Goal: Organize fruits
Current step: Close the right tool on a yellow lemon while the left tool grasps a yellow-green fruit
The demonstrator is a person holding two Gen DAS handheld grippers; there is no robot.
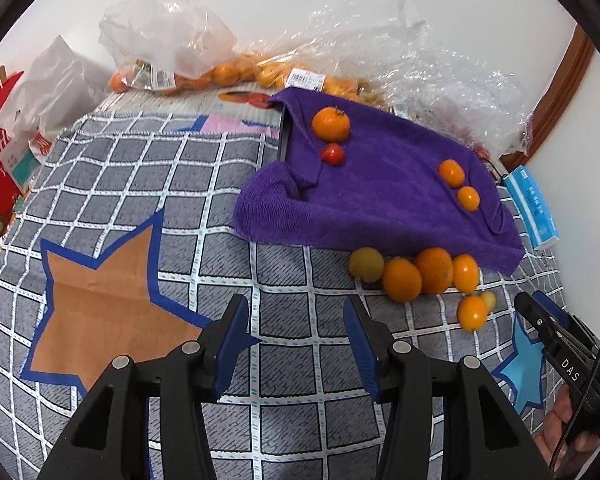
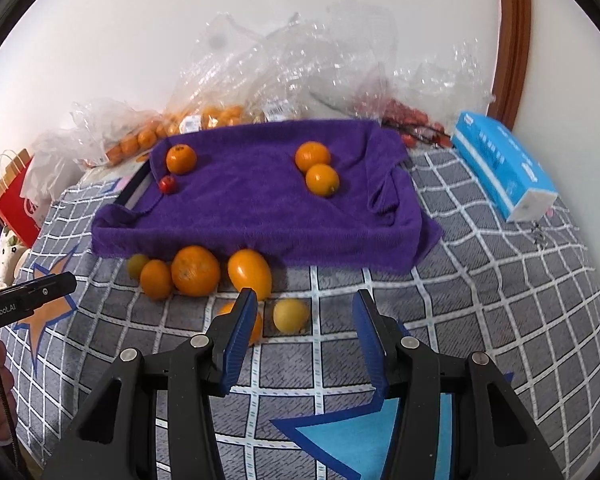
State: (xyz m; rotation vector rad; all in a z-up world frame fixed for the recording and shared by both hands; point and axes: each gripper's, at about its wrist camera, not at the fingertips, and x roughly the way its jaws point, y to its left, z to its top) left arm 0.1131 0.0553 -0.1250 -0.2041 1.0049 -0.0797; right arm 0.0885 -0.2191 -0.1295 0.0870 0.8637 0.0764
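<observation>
A purple towel (image 2: 252, 208) (image 1: 380, 184) covers a tray; on it lie an orange (image 2: 181, 159) with a small red fruit (image 2: 168, 184) at the left, and two oranges (image 2: 318, 168) at the right. In front of the towel several loose oranges (image 2: 196, 270) (image 1: 416, 272) and a pale yellow fruit (image 2: 291, 315) rest on the checked cloth. My right gripper (image 2: 305, 300) hovers open just before the yellow fruit, nothing between its fingers. My left gripper (image 1: 296, 308) is open over bare cloth, left of the loose fruit.
Clear plastic bags (image 1: 172, 40) of oranges and red fruit line the wall behind the towel. A blue tissue pack (image 2: 504, 168) lies at the right. A red paper bag (image 1: 0, 148) stands at the far left. The checked cloth (image 1: 140, 184) spreads left of the towel.
</observation>
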